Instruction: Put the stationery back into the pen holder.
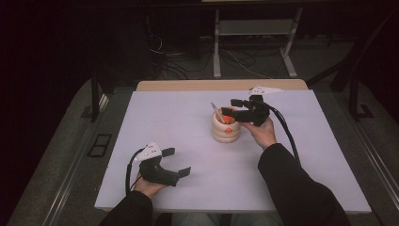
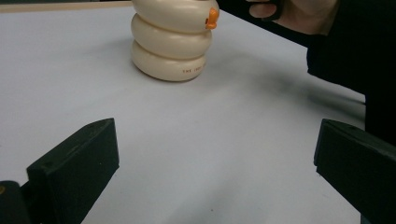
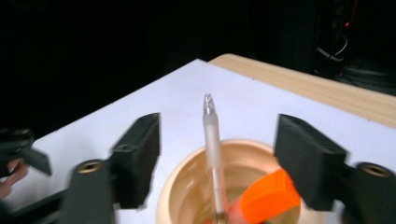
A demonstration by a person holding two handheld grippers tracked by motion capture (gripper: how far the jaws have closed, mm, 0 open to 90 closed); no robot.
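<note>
- Cream ringed holder (image 1: 226, 128) standing upright near the middle of the table (image 1: 155, 113), a little toward the far edge and right of centre.
- Clear pen (image 3: 212, 140) leaning inside the holder, tip poking above the rim; orange piece (image 3: 271, 196) lying in the bowl beside it, exact shape hard to tell.
- Right gripper (image 3: 217, 149) hovering just over the holder's mouth, jaws spread with the pen standing between them — pads not touching it, nothing pinched.
- Left gripper (image 1: 176, 162) resting near the front-left part of the table, well apart from the holder, jaws wide and empty; aimed toward the holder in the left gripper view.
- Judged step: pen just set in the holder, right gripper about to draw clear.
- Risk — snagging the pen on the way out: a sideways pull would catch a pad on the leaning shaft and flick it over the rim.
- Risk of tipping the holder: a knock on the rim from a low jaw, with nothing steadying the base, could rock or slide it on the smooth tabletop.
- Risk of the trailing cable (image 1: 287, 132) brushing the holder if the right hand swings across it.
- Safer line: straight lift first, then away toward the right edge.
</note>
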